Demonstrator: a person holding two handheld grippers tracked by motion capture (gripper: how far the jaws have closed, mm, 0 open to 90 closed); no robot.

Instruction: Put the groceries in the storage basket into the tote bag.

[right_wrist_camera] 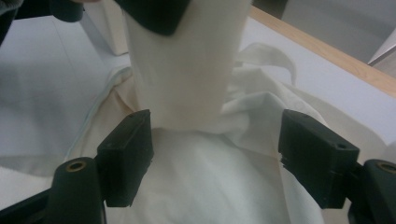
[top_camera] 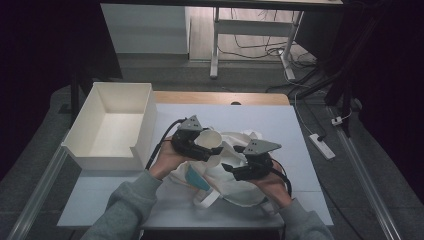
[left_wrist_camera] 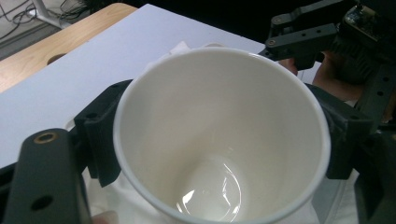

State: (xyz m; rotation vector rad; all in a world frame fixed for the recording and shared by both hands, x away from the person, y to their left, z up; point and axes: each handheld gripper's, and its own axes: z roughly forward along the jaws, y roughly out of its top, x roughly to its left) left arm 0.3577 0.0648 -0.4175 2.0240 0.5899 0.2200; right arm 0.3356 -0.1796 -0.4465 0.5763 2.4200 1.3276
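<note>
A white paper cup [top_camera: 211, 140] is gripped at its sides by my left gripper [top_camera: 206, 146], which is shut on it and holds it just above a crumpled white cloth bag [top_camera: 232, 187]. In the left gripper view I look straight into the empty cup [left_wrist_camera: 219, 140], with a black jaw on each side of it. My right gripper [top_camera: 234, 169] is open, low over the bag and just right of the cup. In the right gripper view its jaws [right_wrist_camera: 215, 140] stand wide apart around the cup's base [right_wrist_camera: 187, 70], with the bag's folds [right_wrist_camera: 210, 186] underneath.
An empty white open box [top_camera: 145, 125] stands at the table's left. The bag has a teal patch [top_camera: 195, 178] and a loose strap by the front edge. The white tabletop [top_camera: 280, 125] is bare to the right. A power strip [top_camera: 322, 146] lies on the floor.
</note>
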